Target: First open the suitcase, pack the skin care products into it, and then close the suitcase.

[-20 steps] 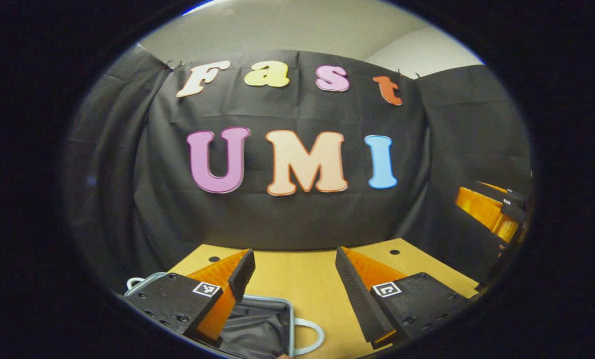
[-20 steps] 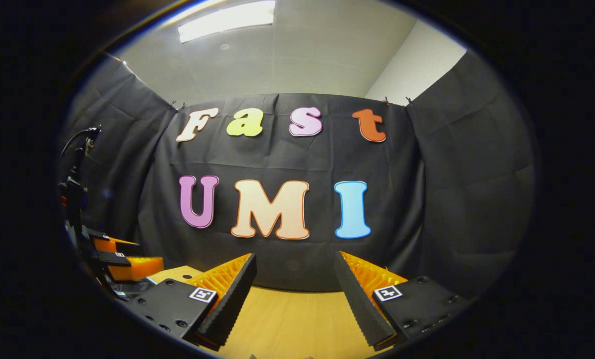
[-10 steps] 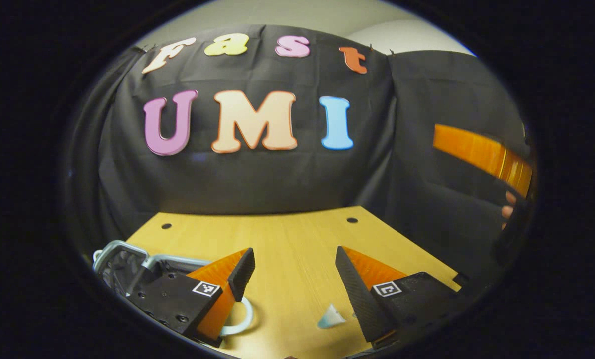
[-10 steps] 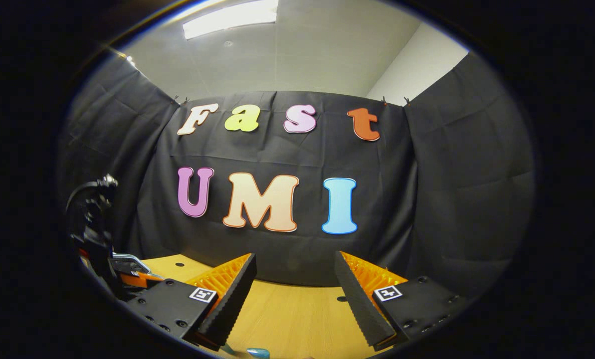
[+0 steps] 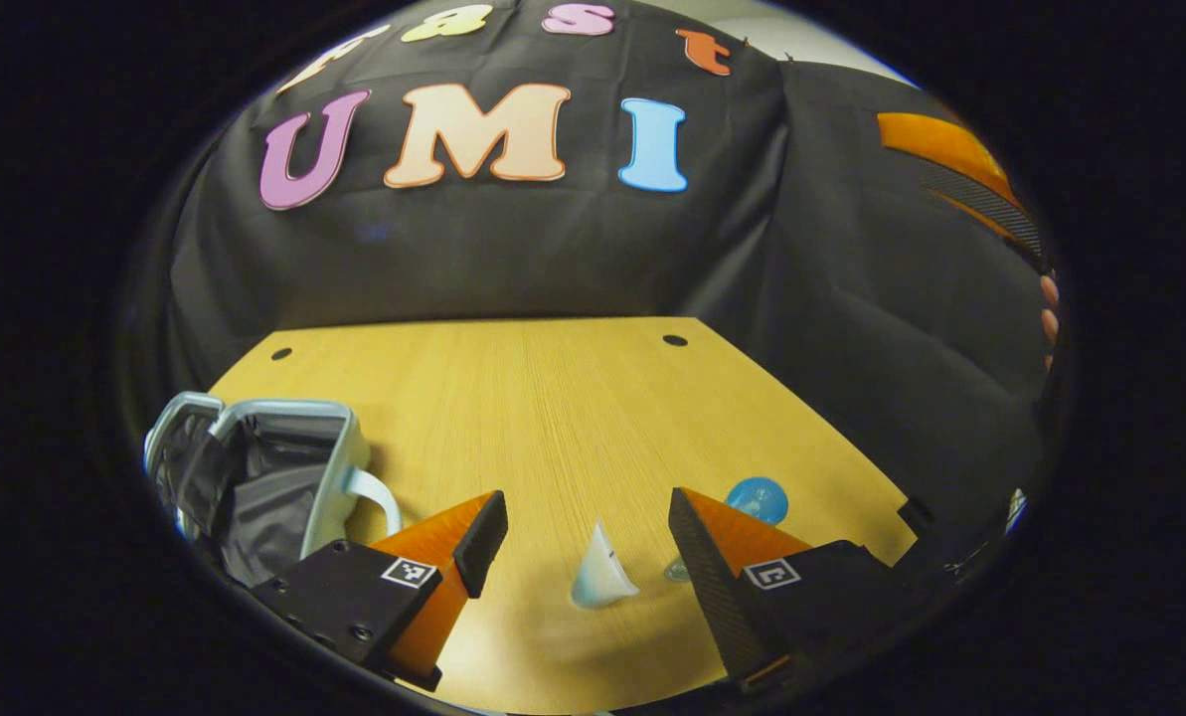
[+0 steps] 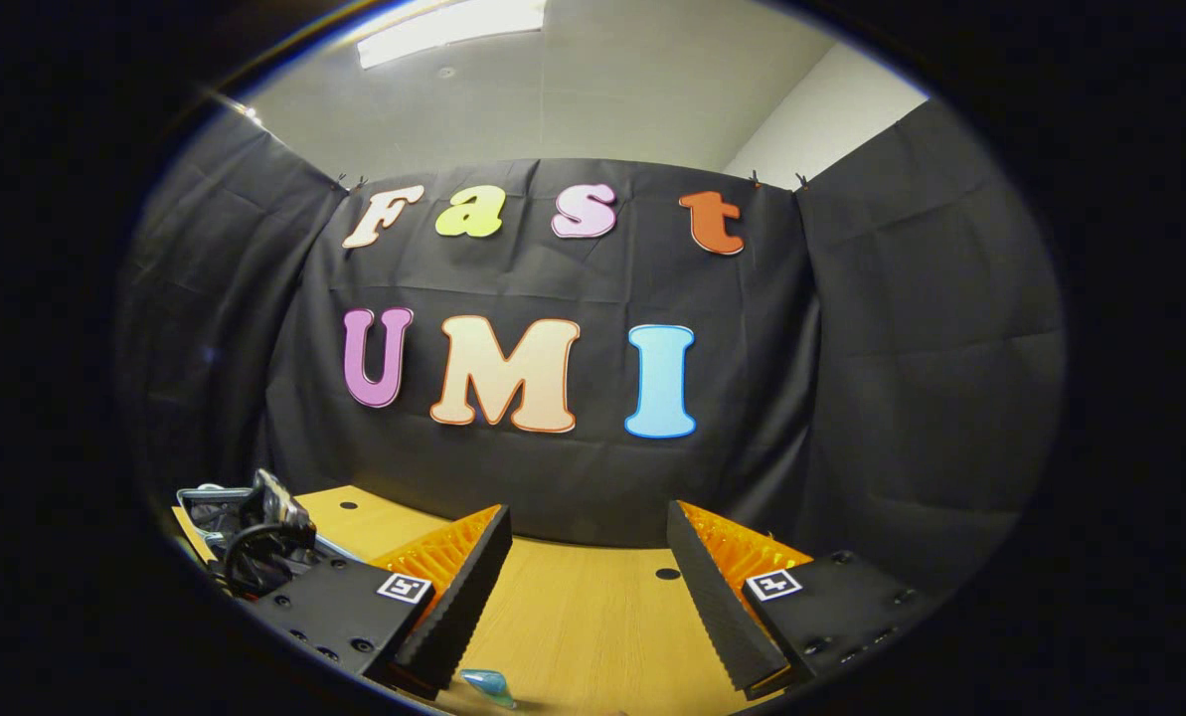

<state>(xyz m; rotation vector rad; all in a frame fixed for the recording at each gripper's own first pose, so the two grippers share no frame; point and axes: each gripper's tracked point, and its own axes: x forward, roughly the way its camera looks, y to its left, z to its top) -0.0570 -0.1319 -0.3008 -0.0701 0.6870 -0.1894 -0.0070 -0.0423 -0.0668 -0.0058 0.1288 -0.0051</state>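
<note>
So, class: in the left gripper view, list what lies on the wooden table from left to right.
Open grey-lined suitcase with pale rim → its white loop handle → small pale cone-shaped tube → round blue-capped skin care item.

— What does the right gripper view show up close?

— The right gripper [image 6: 585, 597] with its jaws spread apart and nothing between them, held above the wooden bench [image 6: 593, 622].

— Anything lying on the bench?

— A small blue item [image 6: 487, 685] at the bottom edge, just beside the left finger; it is too cut off to tell what it is.

— And off to the left?

— The other gripper [image 6: 259, 542], dark, with a looped cable, in front of the suitcase [image 6: 200, 494], of which a pale rim shows. Whether its jaws are apart cannot be told.
</note>
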